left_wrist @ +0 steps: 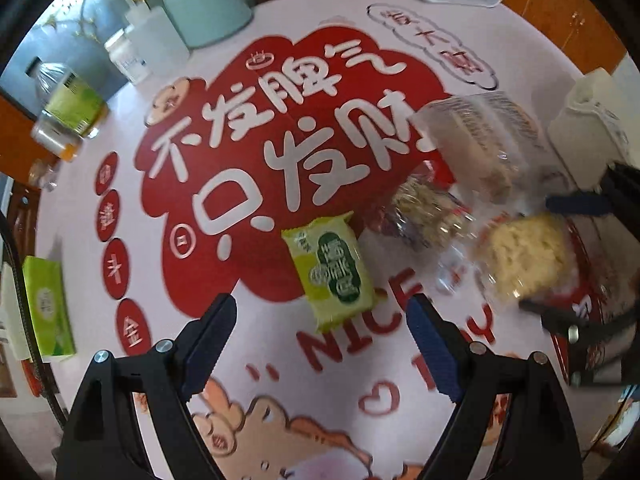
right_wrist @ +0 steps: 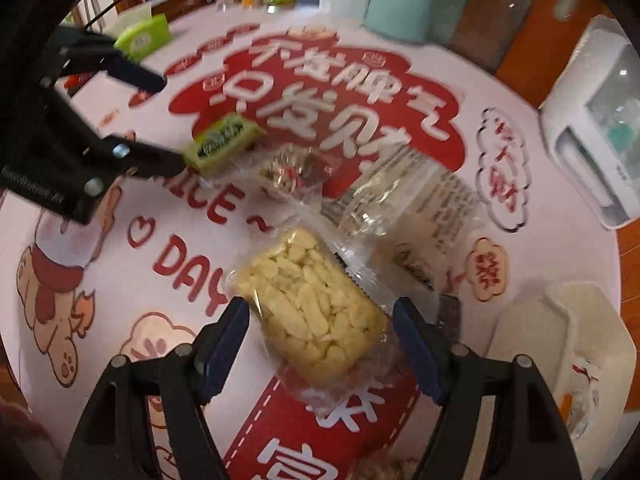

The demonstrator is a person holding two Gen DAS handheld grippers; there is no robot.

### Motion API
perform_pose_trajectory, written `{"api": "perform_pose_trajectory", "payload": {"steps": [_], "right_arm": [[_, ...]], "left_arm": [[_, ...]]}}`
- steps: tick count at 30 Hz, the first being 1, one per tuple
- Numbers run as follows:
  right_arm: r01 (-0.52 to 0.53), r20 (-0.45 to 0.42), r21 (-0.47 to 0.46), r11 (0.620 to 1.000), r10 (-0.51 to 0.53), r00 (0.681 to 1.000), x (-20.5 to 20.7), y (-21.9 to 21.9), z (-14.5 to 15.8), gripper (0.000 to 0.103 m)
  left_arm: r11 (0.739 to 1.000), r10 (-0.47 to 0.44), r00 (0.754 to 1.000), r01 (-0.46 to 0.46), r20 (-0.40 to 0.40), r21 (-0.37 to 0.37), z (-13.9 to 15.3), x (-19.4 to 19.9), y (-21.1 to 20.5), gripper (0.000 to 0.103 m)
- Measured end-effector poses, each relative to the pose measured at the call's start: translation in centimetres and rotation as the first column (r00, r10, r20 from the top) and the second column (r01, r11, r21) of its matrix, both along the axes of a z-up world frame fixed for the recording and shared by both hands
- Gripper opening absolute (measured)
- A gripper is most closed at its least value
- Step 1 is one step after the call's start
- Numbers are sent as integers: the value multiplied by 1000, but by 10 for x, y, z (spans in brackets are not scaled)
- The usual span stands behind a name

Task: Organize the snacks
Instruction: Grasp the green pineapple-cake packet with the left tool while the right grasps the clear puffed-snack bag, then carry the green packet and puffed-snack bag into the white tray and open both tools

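Hovering over the table (left_wrist: 248, 16), the left hand-held gripper (left_wrist: 322, 320) has its jaws wide, nothing between them. Green snack packet (left_wrist: 330, 270) lies flat just ahead of the fingertips, bare printed cloth on its left. To its right: a clear packet of mixed pieces (left_wrist: 430, 210), a large clear wrapper (left_wrist: 476, 136), then the yellow puffed-snack bag (left_wrist: 528, 256) with the right hand-held gripper (left_wrist: 560, 256) around it. White container (left_wrist: 584, 120) sits near the table's right edge.

Right wrist view: right hand-held gripper (right_wrist: 320, 316) wide, straddling the yellow puffed-snack bag (right_wrist: 316, 308); pad contact cannot be told. Left hand-held gripper (right_wrist: 170, 120) is open beside the green snack packet (right_wrist: 224, 142). White container (right_wrist: 560, 320) stands close on the right.
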State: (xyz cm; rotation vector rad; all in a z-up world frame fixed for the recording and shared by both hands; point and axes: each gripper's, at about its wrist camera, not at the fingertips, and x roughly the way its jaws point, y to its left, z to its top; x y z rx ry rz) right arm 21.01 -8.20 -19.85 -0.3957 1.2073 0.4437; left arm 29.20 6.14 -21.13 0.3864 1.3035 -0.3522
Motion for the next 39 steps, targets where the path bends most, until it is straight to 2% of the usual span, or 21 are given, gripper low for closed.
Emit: {"api": "perform_pose_trajectory", "payload": {"steps": [7, 9, 10, 12, 14, 20, 23, 32, 35, 39], "right_arm": [[-21, -98, -38, 999, 17, 995, 11, 18, -21, 74], [-8, -97, -45, 999, 3, 995, 11, 19, -24, 68], [2, -101, -44, 999, -6, 995, 11, 18, -23, 66], [30, -122, -34, 999, -34, 992, 11, 16, -21, 64], [56, -144, -22, 998, -59, 988, 11, 12, -19, 63], [102, -166, 21, 995, -97, 981, -10, 9, -9, 63], [125, -156, 62, 990, -114, 981, -28, 8, 5, 63], [189, -98, 178, 966, -173, 980, -87, -8, 55, 62], [204, -70, 219, 954, -193, 979, -101, -23, 73, 62], [231, -26, 262, 937, -233, 972, -124, -48, 102, 63]], "left_arm": [[996, 80, 995, -82, -57, -35, -24, 21, -1, 84], [995, 95, 993, -97, -70, -26, -31, 22, -2, 71], [995, 99, 992, -100, -79, -18, -34, 23, -2, 67], [991, 110, 990, -116, -84, -61, -32, 22, 1, 47], [992, 114, 991, -118, -73, -53, -32, 21, 2, 36], [990, 140, 988, -142, -62, -18, -31, -9, 5, 35], [987, 156, 985, -159, -68, -30, -23, -44, 11, 35], [981, 155, 987, -158, -29, -112, 38, -146, -2, 35], [976, 137, 990, -139, -23, -167, 61, -176, -24, 35], [979, 84, 996, -75, 38, -190, 90, -198, -66, 35]]}}
